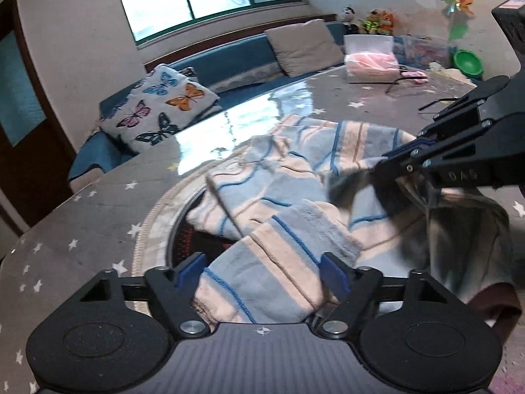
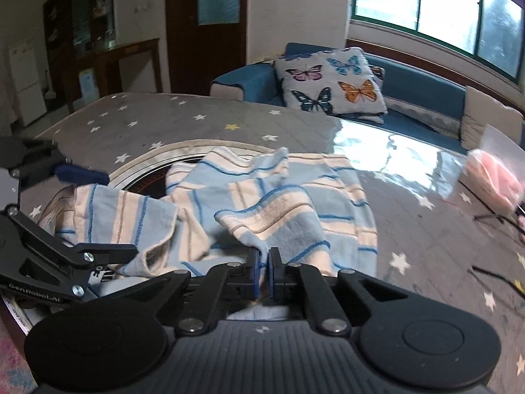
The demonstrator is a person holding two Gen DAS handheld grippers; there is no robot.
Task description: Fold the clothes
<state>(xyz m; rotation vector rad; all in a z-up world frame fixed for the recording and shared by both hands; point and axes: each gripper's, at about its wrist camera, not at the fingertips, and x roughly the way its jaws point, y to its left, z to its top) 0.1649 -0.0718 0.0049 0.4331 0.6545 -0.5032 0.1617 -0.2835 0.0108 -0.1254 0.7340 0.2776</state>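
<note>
A crumpled cloth [image 1: 262, 190] [image 2: 295, 193], striped light blue and cream, lies on the grey star-patterned table cover [image 1: 82, 229] and partly over a round dark opening [image 1: 185, 239]. My left gripper [image 1: 262, 271] [image 2: 119, 213] stands open around a near fold of the cloth; a gap shows beside the left pad [image 1: 192, 267]. My right gripper [image 2: 263, 262] is shut on an edge of the same cloth, which is pinched between its blue pads. In the left wrist view it comes in from the right [image 1: 382, 162] with the cloth hanging from its tips.
A blue sofa with a butterfly cushion [image 1: 157, 105] [image 2: 331, 82] runs along the table's far side. A clear box holding something pink [image 1: 370, 59], a green bowl [image 1: 467, 62] and thin black wires [image 2: 492, 218] lie at the far right. Grey fabric [image 1: 459, 229] lies under the right gripper.
</note>
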